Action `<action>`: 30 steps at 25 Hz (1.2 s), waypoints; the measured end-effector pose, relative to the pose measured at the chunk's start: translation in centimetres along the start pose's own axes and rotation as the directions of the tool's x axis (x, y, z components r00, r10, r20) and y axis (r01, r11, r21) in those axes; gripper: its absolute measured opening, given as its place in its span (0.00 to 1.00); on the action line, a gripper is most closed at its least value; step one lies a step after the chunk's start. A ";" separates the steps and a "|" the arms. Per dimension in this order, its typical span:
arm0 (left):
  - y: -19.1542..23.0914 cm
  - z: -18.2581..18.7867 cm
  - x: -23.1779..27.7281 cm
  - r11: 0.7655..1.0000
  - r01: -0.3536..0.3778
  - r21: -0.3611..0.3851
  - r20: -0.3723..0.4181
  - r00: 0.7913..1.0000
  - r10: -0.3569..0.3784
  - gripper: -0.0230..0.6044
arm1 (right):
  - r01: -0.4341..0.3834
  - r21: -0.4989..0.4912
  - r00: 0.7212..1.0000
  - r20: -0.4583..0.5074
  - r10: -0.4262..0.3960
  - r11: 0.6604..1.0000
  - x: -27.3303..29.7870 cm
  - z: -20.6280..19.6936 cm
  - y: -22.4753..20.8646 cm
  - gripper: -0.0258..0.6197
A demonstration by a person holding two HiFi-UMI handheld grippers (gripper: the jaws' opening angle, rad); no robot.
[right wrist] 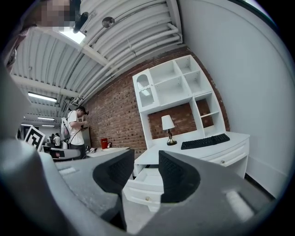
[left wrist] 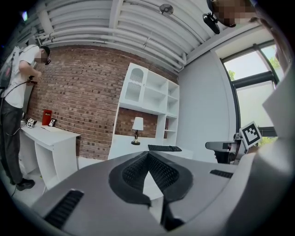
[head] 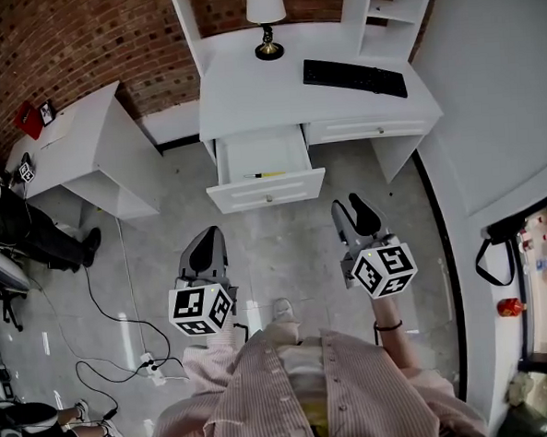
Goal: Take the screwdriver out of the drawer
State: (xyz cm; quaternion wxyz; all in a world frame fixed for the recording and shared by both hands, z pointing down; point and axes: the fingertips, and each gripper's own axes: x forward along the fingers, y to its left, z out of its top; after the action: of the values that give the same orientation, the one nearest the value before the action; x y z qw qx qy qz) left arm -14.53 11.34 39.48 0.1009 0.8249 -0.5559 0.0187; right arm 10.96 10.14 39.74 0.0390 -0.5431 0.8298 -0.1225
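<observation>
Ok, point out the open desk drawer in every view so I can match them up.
Head view: open drawer upper centre, pulled out of the white desk, yellow screwdriver inside.
Left gripper view: not made out; the left gripper, jaws shut, covers the desk front.
Right gripper view: lower centre, seen through the gap of the open right gripper.
Shared landmark: the table lamp on the desk.

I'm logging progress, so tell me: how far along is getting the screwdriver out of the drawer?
Done: the drawer stands pulled open, with the screwdriver lying inside in plain view. In hand: nothing yet. The right gripper is open and empty, the left gripper is shut on nothing, and both are short of the drawer. Left: reach in, grasp the screwdriver and lift it out.
</observation>
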 end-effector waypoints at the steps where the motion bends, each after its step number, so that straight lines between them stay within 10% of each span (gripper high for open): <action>1: 0.4 0.2 0.6 1.000 0.002 -0.001 0.001 1.000 -0.002 0.03 | -0.003 0.003 1.000 -0.006 0.003 1.000 0.7 0.0 0.0 0.27; 30: 8.1 -1.0 11.5 0.998 -0.026 -0.054 -0.069 0.997 0.023 0.03 | -0.064 0.041 0.986 -0.151 0.069 0.997 15.3 -2.6 -3.3 0.27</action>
State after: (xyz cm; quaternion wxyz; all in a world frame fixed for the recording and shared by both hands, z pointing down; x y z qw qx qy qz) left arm -17.46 -1.91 43.32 0.1422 0.8138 -0.5626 0.0328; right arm 7.13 -4.58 44.12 -0.0107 -0.5033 0.8456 -0.1774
